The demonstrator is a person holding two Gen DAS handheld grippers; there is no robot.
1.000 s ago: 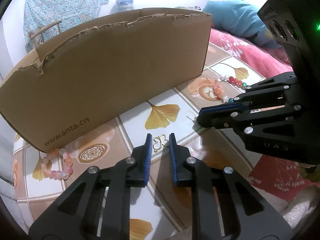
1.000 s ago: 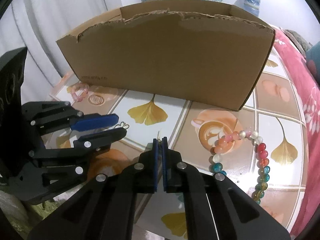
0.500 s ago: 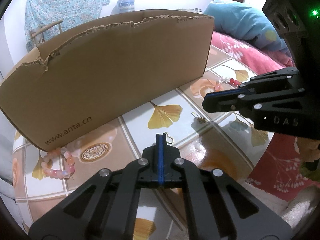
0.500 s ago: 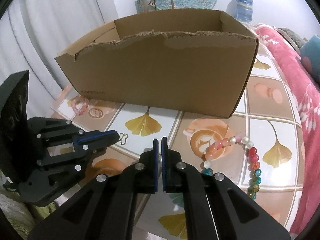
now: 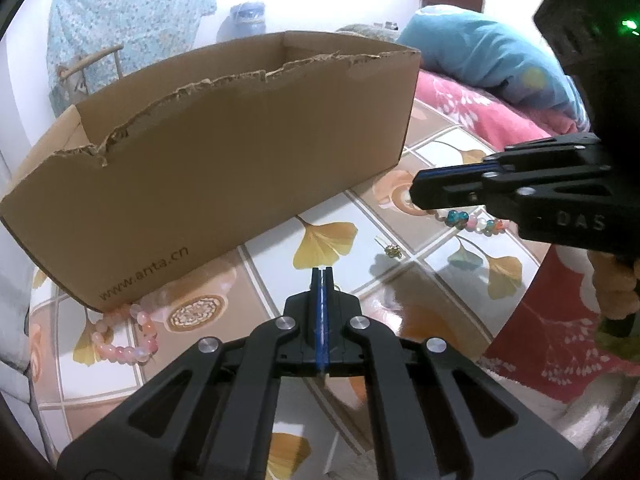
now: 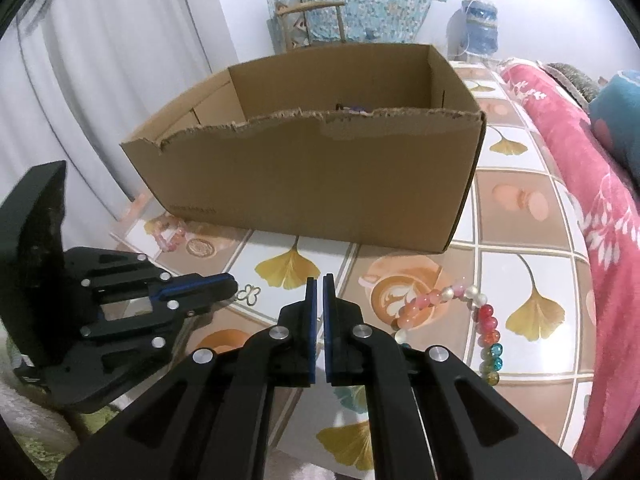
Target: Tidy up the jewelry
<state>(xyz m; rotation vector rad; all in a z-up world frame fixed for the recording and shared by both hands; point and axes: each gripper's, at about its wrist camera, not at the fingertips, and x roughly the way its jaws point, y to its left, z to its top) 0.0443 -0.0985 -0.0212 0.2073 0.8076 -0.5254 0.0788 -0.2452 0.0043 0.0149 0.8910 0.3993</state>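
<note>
Item: gold charm (image 6: 248, 292), lying on the surface (image 6: 516, 200) at my left tool (image 5: 322, 276), whose pads have just pressed together, pinch unconfirmed; my right tool (image 6: 320, 282), pressed together and empty, has lifted, earring (image 5: 392, 251) unboxed.

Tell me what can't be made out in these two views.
- Cardboard box contents: right wrist view, torn front wall hides all but a dark scrap.
- Beaded bracelet: left wrist view, right gripper covers most.
- Butterfly charm: right wrist view, too small to tell whether left gripper pinches it.
</note>
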